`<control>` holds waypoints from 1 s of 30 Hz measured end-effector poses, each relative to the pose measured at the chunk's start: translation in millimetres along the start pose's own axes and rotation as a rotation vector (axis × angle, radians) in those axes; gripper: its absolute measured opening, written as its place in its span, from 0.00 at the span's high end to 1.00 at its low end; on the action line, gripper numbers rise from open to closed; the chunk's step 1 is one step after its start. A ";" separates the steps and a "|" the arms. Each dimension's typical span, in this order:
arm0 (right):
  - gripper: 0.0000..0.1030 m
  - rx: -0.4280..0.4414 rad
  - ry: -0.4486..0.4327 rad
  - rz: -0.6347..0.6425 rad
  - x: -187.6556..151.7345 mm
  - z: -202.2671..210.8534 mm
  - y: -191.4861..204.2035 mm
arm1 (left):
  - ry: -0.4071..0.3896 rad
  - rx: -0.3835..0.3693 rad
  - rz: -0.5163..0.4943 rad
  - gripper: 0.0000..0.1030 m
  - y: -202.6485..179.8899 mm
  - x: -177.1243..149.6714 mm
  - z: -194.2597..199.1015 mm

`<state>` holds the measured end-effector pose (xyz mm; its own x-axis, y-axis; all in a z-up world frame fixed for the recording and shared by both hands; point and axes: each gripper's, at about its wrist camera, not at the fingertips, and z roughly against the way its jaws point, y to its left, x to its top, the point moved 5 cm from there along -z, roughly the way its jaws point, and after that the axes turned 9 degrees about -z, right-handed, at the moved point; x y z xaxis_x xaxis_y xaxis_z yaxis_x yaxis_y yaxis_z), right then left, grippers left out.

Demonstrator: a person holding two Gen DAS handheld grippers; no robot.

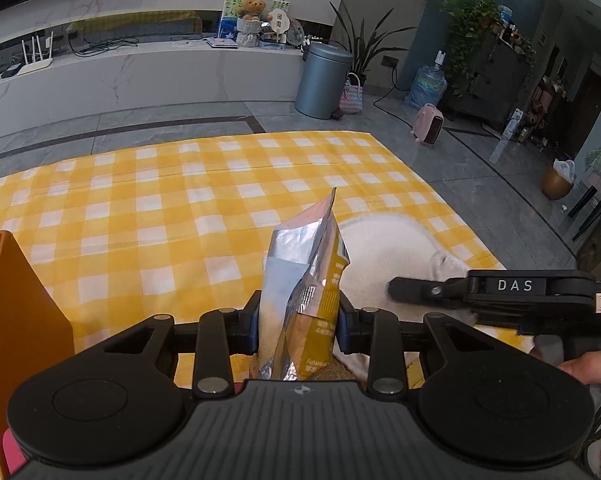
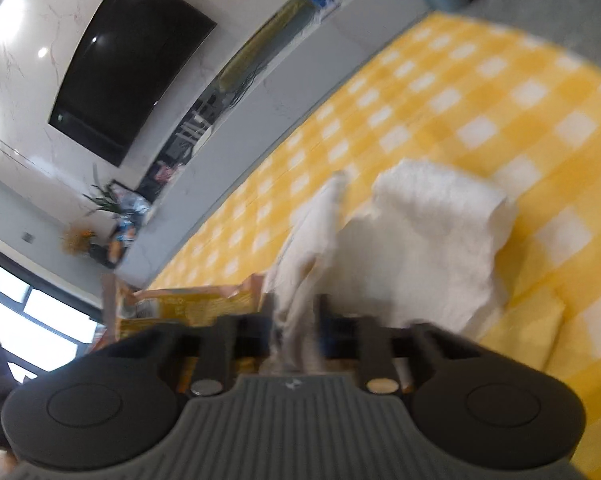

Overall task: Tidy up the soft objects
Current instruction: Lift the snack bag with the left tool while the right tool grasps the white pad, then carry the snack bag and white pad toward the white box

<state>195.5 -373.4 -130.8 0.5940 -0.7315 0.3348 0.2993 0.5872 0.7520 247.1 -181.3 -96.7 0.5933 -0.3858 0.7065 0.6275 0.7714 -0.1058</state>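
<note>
A surface covered by a yellow-and-white checked cloth (image 1: 148, 200) was seen. A white fluffy towel (image 1: 384, 248) lay crumpled on it, and an orange box (image 1: 24, 304) stood at its left edge.

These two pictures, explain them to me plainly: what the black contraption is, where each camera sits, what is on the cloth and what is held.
There is no robot here. A person holds a black two-finger claw in each hand, and each claw carries a wide-angle camera looking along its fingers.

The left camera's picture shows the left claw shut on a foil snack bag, held upright. The right claw reaches in from the side onto a white towel.

The right camera's picture is tilted and blurred. The right claw is pinching a fold of that towel, which lies on the yellow checked cloth. An orange box stands at the left.
</note>
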 end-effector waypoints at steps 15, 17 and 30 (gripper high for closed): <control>0.90 -0.027 -0.221 0.230 4.0 69.1 39.5 | -0.009 0.032 -0.007 0.66 -0.9 1.0 2.1; 0.91 -0.056 -0.227 0.257 2.5 69.3 40.5 | -0.007 0.051 -0.017 0.66 -1.8 1.6 3.6; 0.91 -0.087 -0.252 0.234 1.6 79.7 42.2 | -0.096 0.022 0.047 0.68 -2.6 12.2 36.2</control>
<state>149.5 -377.3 -53.2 0.4544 -0.6296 0.6301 0.2455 0.7685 0.5909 234.5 -169.7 -62.5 0.5704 -0.2992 0.7649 0.5879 0.7991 -0.1258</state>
